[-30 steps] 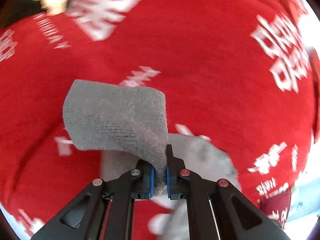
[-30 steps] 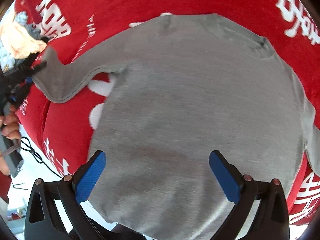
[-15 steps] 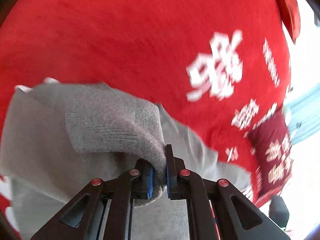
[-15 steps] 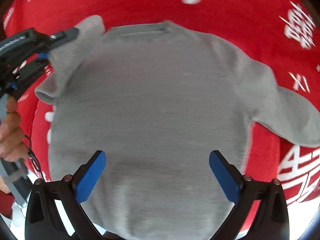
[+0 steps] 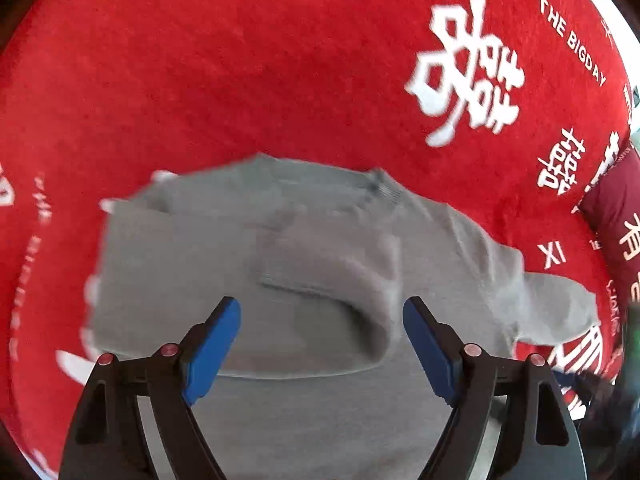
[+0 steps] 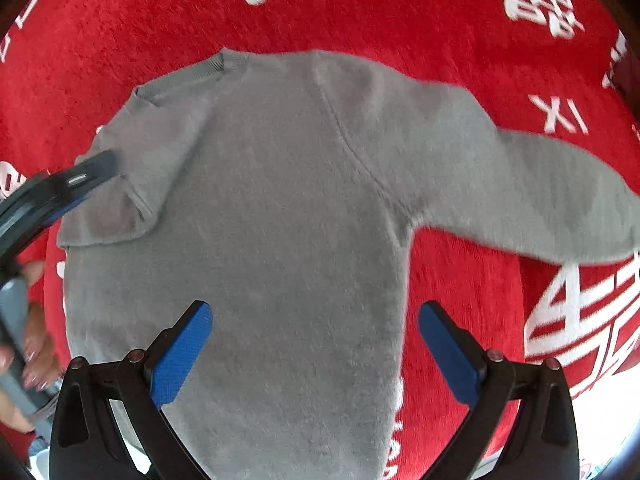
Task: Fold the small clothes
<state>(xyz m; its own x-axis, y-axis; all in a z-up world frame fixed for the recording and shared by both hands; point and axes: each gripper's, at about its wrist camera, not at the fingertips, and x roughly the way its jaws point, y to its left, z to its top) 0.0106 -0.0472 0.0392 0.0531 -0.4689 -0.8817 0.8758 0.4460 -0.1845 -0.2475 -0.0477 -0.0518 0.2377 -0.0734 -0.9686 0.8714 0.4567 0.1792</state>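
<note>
One sleeve (image 6: 120,196) lies folded on the sweater (image 6: 280,220). The other sleeve (image 6: 540,192) sticks out (next job). Left claw (image 5: 322,320) is opening, empty; right claw (image 6: 316,340) wide apart.

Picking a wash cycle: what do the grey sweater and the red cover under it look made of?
Grey sweater: soft knit, maybe wool or acrylic; fuzzy matte surface, ribbed collar. Red cover: plush, velvety fabric with short pile and white printed characters; fibre unclear.

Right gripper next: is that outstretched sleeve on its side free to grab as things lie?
Probably yes. The outstretched sleeve lies flat on the red blanket with nothing on it, and the right gripper hangs open above the sweater, beside the sleeve.
</note>
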